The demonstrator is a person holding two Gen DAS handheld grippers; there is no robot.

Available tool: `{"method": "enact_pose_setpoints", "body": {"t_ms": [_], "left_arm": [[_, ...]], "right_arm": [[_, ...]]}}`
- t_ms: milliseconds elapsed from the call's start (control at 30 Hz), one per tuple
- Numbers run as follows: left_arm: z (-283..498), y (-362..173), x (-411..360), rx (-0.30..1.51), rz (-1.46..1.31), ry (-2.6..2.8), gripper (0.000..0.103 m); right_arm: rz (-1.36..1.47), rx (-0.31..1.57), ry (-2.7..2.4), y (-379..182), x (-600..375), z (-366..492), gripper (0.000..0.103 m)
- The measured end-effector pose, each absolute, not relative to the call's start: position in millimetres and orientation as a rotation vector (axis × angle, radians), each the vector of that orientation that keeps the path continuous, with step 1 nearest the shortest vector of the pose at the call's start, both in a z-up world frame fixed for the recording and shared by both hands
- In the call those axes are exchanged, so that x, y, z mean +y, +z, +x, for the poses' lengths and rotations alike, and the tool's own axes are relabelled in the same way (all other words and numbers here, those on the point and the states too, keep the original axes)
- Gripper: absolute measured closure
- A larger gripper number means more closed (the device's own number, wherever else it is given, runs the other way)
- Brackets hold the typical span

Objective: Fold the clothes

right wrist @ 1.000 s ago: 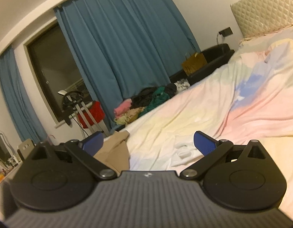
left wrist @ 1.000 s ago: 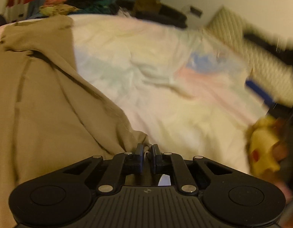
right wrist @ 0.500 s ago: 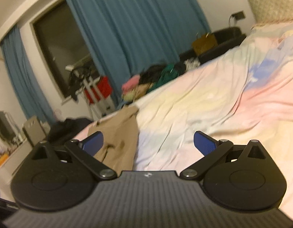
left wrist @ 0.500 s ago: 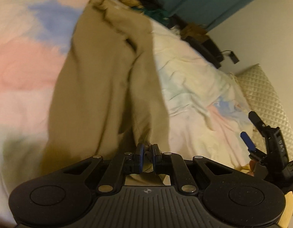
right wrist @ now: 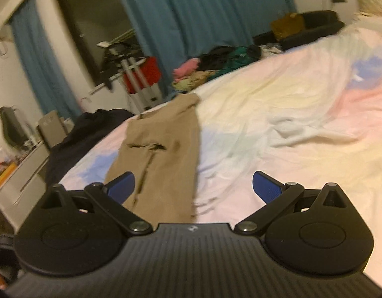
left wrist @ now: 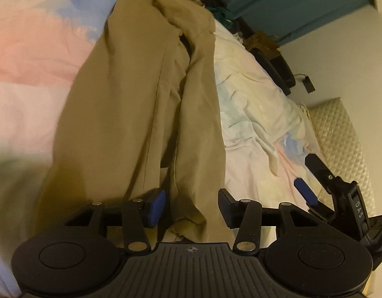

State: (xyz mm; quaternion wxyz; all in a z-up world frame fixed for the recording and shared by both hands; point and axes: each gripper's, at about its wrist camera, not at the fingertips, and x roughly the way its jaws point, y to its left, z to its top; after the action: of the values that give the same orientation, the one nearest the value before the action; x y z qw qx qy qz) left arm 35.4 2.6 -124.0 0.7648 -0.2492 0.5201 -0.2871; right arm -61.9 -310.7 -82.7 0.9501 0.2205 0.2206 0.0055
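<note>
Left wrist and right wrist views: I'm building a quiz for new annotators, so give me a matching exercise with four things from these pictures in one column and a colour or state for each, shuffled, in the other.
Things:
1. trousers
2. curtain
3. left gripper
4. bedsheet

Colour or state:
A. pastel patches of pink, yellow and blue
B. jaws open, cloth lying between them
C. tan, laid out lengthwise on the bed
D. teal blue, hanging by the window

Pairs: 1-C, 2-D, 3-B, 4-A
</note>
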Motion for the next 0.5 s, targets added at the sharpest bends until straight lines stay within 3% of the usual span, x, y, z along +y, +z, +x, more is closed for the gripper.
{"method": "enact_pose_setpoints", "body": {"t_ms": [100,167,400,467,500], "left_arm": [[33,-125,-5,1.122,-0.485,-0.628,0.069],[29,-124,-11,1.103,-0.430,-0.613,0.096],[15,-122,-9,1.043,-0.398,-0.577,0.099],[11,-121,-2,1.014,-0.415,-0.566,0.099],[10,-121,-1,1.010,-0.420,-0.569,0.099]], "right_arm": [[0.429,0.466,0.089,-72,-302,-25,0.001],[0.387,0.479,0.147,-64,-291,10,0.003],[0.104,0.464,0.223,-83,-239,134,0.007],[0.046,0.530,0.185,-101,-227,168,0.030],[0.017,0.563,0.166,-109,-221,185,0.034]]}}
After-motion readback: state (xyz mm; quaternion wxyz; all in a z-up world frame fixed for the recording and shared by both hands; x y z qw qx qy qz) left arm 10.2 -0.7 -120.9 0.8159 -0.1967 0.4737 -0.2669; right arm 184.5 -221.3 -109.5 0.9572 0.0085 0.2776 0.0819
